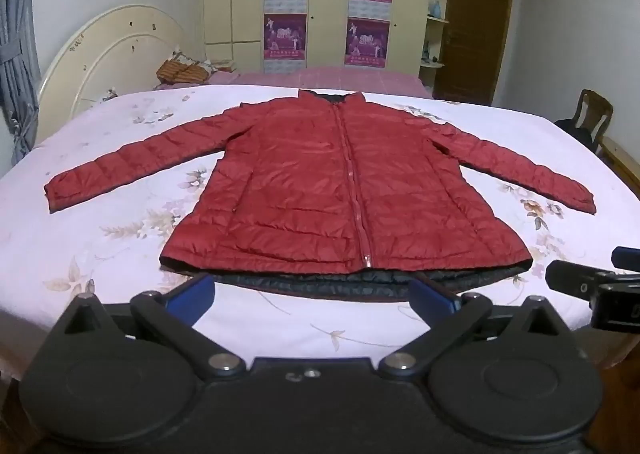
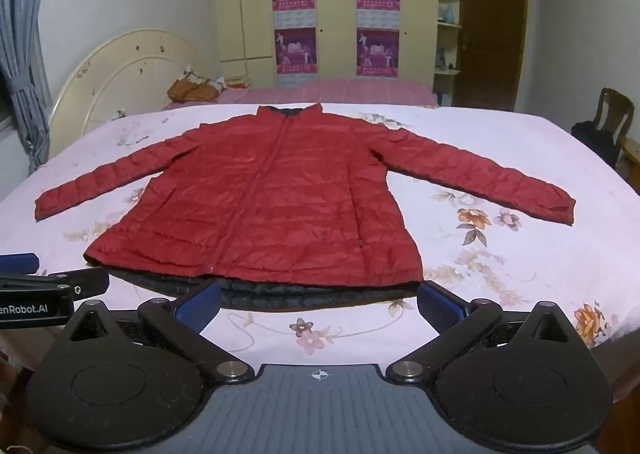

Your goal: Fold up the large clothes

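A red quilted jacket lies flat and zipped on the floral bedsheet, sleeves spread to both sides, dark lining showing along its near hem. It also shows in the right wrist view. My left gripper is open and empty, just short of the hem, near its middle. My right gripper is open and empty, just short of the hem, towards its right end. Each gripper shows at the edge of the other's view: the right one and the left one.
The bed's cream headboard stands at the far left. A brown bag lies on pink bedding behind. A wardrobe with posters, a brown door and a wooden chair stand beyond.
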Demonstrator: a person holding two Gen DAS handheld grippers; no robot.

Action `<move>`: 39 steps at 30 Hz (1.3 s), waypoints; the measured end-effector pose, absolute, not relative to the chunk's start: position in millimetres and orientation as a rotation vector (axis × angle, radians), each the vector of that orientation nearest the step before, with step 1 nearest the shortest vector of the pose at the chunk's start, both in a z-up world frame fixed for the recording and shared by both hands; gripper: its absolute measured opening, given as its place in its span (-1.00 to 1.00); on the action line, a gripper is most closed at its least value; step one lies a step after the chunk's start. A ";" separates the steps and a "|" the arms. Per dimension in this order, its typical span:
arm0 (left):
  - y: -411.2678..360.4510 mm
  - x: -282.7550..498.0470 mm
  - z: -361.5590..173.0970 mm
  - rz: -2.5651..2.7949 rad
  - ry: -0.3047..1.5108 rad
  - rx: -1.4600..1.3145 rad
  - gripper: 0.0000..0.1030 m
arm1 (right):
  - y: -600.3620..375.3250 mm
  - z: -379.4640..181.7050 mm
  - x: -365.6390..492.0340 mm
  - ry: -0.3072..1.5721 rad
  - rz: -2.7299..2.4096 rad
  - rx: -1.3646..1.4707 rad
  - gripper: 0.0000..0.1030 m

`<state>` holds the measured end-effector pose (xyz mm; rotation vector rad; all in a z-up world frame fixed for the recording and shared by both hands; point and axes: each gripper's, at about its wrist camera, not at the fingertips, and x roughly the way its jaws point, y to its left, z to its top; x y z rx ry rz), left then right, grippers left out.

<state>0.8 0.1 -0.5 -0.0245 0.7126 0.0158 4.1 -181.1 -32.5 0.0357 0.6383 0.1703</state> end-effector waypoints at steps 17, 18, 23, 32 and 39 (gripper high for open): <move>3.9 -4.2 4.7 0.020 0.694 -0.036 1.00 | -180.1 -30.5 5.5 0.640 0.172 0.041 1.00; 3.1 -3.1 4.8 0.023 0.694 -0.037 1.00 | -179.8 -28.8 4.0 0.639 0.172 0.041 1.00; 3.1 -2.8 5.5 0.022 0.696 -0.037 1.00 | -179.0 -28.1 3.8 0.638 0.171 0.041 1.00; 3.6 -1.8 5.8 0.022 0.692 -0.039 1.00 | -178.7 -25.5 3.3 0.635 0.171 0.041 1.00; 3.7 -2.1 5.9 0.022 0.691 -0.041 1.00 | -178.5 -25.2 3.5 0.634 0.170 0.042 1.00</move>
